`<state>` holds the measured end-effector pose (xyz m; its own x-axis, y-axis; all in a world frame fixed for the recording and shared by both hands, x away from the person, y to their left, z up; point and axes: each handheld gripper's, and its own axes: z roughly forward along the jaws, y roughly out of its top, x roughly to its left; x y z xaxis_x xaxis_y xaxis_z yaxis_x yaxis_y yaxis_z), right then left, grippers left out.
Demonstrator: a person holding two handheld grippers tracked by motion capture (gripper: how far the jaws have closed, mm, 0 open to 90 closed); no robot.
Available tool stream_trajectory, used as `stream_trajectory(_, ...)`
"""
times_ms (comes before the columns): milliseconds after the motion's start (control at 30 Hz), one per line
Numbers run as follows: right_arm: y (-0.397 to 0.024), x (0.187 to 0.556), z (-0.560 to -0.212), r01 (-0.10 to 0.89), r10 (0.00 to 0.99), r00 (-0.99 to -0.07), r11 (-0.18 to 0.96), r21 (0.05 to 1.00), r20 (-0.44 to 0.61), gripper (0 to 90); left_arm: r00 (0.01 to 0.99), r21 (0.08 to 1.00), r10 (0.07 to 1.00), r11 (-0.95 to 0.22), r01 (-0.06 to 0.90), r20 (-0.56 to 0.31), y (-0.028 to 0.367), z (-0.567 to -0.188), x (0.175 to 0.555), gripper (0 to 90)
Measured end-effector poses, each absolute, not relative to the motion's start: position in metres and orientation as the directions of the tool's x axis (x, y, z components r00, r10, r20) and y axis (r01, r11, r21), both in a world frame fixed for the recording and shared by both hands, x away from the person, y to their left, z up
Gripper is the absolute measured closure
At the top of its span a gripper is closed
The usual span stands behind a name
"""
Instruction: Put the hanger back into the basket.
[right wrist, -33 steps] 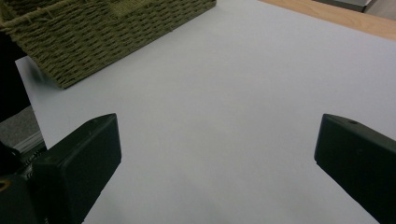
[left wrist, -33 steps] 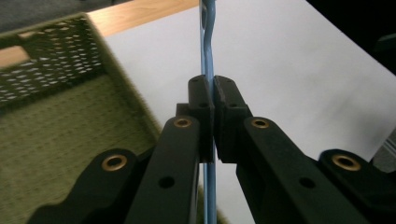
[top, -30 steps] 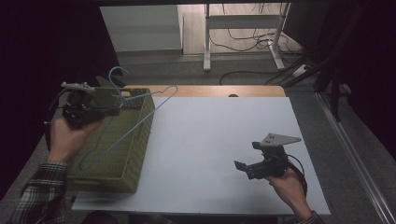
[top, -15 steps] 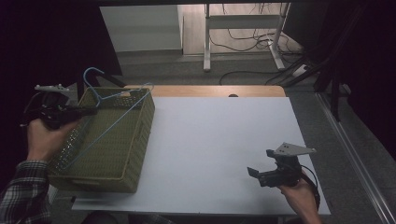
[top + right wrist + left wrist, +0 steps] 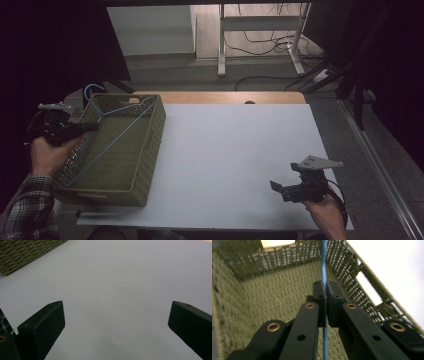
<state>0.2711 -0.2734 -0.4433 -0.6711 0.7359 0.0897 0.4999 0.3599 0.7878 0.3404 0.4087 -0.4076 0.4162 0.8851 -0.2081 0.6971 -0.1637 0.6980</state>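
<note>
Blue hanger [image 5: 323, 262] is pinched by the shut left gripper [image 5: 85, 127] at nine o'clock; its hook could snag the basket [image 5: 150, 150]. Right gripper [image 5: 280, 189] gapes wide, empty, at five o'clock.

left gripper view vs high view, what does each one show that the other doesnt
The left gripper view alone shows the grip up close: the left claw shut on the thin blue wire hanger, with the olive woven basket's inside weave behind it. The high view alone shows the white tabletop, the right claw held over its near right part, both hands, and the floor with cables beyond. Both share the basket, the hanger lying slantwise in it, and the left claw at the basket's left side.
</note>
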Motion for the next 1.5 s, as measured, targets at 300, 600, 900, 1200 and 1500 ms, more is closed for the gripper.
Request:
stream_trajectory(300,-0.271,0.271,-0.447,0.5,0.734,-0.676,0.388,0.775,0.068,0.4,0.331,0.618,0.921,-0.141,0.774,-0.205,0.41,-0.445,0.351,87.4)
stream_trajectory(600,-0.273,0.27,-0.447,0.493,0.743,-0.668,0.392,0.777,0.05,1.5,0.293,0.647,0.95,-0.16,0.746,-0.103,0.401,-0.436,0.34,53.2)
stream_trajectory(900,-0.279,0.265,-0.443,0.489,0.748,-0.662,0.39,0.78,0.041,0.3,0.477,0.773,0.862,-0.184,0.607,-0.17,0.35,-0.407,0.301,16.6)
stream_trajectory(1200,-0.286,0.259,-0.443,0.491,0.756,-0.653,0.382,0.783,0.041,0.2,0.587,0.827,0.779,-0.17,0.535,-0.22,0.291,-0.41,0.258,5.4)
stream_trajectory(1500,-0.288,0.255,-0.449,0.499,0.757,-0.652,0.392,0.773,0.037,0.3,0.639,0.76,0.764,-0.365,0.537,-0.085,0.246,-0.448,0.24,2.9)
